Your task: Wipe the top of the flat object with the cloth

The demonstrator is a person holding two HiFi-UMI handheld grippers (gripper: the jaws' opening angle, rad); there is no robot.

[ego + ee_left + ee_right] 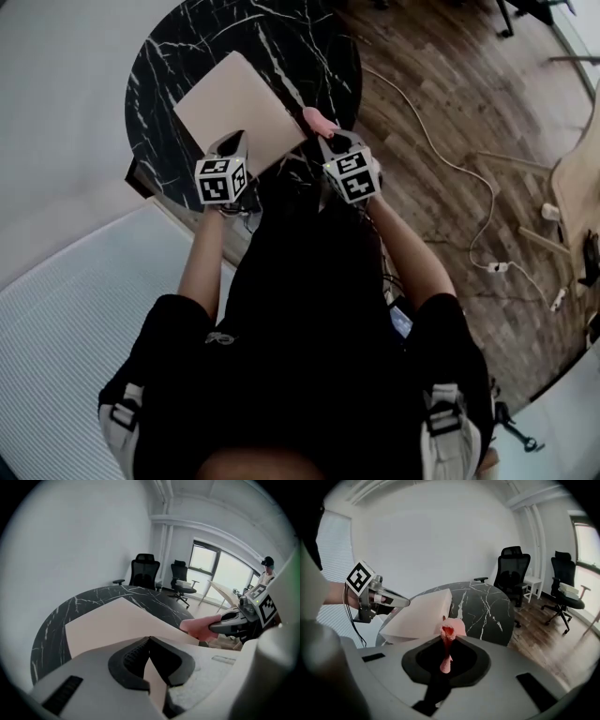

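Black marble table [159, 75] is carrying the board [234, 98] over its 6 o'clock half. Your left gripper [232, 141] is pinching the board's 7 o'clock edge, and your right gripper [330, 141] is clamping the pink cloth [314, 118] by the board's 3 o'clock corner.

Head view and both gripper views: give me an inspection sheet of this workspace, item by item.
Surface: round black marble table with white veins.
Job's things: flat beige board over the table; pink cloth beside the board's edge.
Clutter: nothing seen.
Grippers: left hand-held gripper shut on the board's near edge; right hand-held gripper shut on the cloth.
Cables: white cable trailing across the wooden floor.
Surroundings: two black office chairs, a window, white walls.
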